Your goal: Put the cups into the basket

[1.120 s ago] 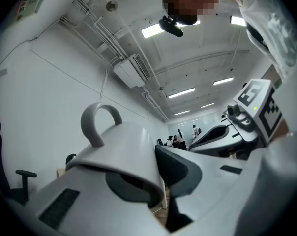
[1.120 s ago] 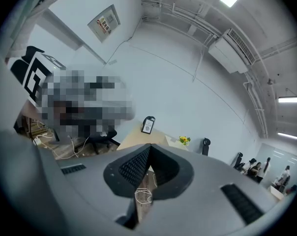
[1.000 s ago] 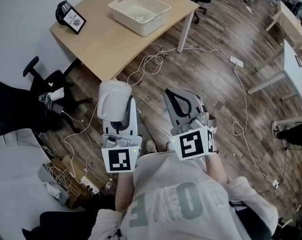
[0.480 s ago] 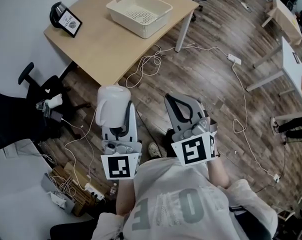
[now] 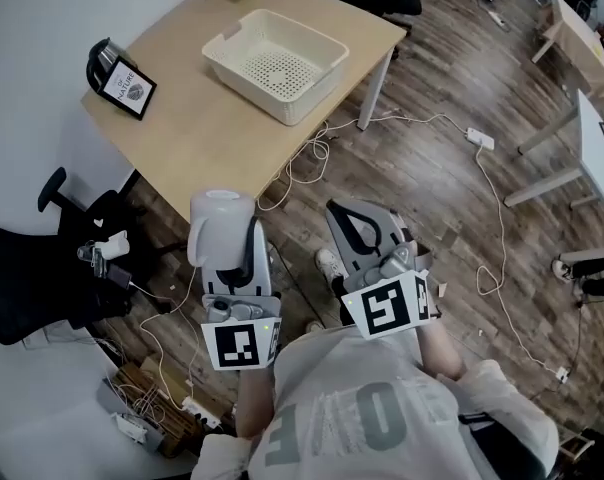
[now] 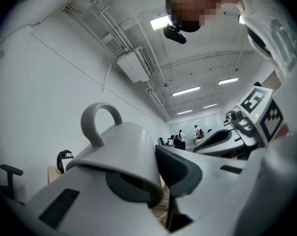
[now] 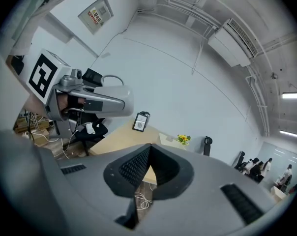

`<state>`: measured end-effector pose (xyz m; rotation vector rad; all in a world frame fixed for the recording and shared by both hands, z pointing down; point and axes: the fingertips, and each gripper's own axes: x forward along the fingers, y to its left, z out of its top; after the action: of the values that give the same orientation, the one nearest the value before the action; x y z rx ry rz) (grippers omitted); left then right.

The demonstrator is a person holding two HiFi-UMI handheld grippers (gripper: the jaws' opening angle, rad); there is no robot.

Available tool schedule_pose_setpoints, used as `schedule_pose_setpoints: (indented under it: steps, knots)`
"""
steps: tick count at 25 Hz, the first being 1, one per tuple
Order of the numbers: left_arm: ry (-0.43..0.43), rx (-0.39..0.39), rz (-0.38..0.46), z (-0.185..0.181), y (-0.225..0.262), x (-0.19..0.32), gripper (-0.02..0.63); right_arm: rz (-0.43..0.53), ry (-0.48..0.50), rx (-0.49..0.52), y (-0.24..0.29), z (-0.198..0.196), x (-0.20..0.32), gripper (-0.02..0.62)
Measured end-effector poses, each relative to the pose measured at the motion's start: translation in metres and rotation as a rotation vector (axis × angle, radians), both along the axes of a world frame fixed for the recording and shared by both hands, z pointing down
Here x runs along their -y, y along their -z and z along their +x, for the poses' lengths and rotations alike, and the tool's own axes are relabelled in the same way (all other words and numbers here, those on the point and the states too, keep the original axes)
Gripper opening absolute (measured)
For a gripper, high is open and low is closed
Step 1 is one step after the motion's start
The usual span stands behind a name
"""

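Left gripper (image 5: 240, 230) clamps a white handled cup (image 5: 220, 220) above the wood floor (image 5: 432, 198); right gripper (image 5: 368, 224) has its jaws pressed together, empty. Step in hand: transport. The cream perforated plastic basket (image 5: 312, 103) sits on the pale wooden tabletop (image 5: 182, 128) at 12 o'clock, well apart; the next move calls for advancing and lowering the cup inside.
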<state>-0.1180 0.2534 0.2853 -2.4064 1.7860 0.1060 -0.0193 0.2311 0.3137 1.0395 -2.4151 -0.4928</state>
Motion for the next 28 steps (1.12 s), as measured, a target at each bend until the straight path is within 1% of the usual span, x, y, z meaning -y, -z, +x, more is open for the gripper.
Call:
schedule_pose_setpoints:
  steps: [3,5,9,13,16,18,21,22,25,28]
  knots:
    - [0.004,0.020,0.024,0.009,0.013,0.052,0.052,-0.003,0.007,0.006,0.004,0.009,0.050,-0.002]
    - [0.021,0.035,0.035,0.014,0.017,0.083,0.052,-0.008,0.017,0.008,0.004,0.013,0.079,-0.002]
    - [0.040,0.027,0.043,0.021,0.015,0.136,0.052,-0.007,0.036,-0.005,0.000,0.024,0.126,-0.002]
    - [0.052,0.031,0.021,0.024,0.016,0.166,0.052,-0.017,0.036,0.016,-0.001,0.031,0.156,-0.002]
    - [0.054,0.053,0.025,0.021,0.022,0.183,0.052,-0.026,0.047,0.035,0.000,0.029,0.172,-0.002]
    - [0.038,0.070,-0.003,0.018,0.023,0.199,0.052,-0.016,0.043,0.036,0.002,0.027,0.184,-0.002]
    - [-0.009,0.101,-0.094,0.017,0.015,0.234,0.052,-0.015,0.038,0.049,0.002,0.024,0.205,-0.002]
    - [-0.017,0.100,-0.106,0.017,0.013,0.246,0.052,-0.016,0.035,0.052,0.002,0.023,0.213,-0.002]
    - [-0.019,0.079,-0.102,0.017,0.015,0.274,0.052,-0.014,0.023,0.054,0.004,0.023,0.243,-0.002]
    - [-0.030,0.065,-0.086,0.016,0.022,0.301,0.052,-0.008,0.039,0.065,0.010,0.016,0.277,-0.002]
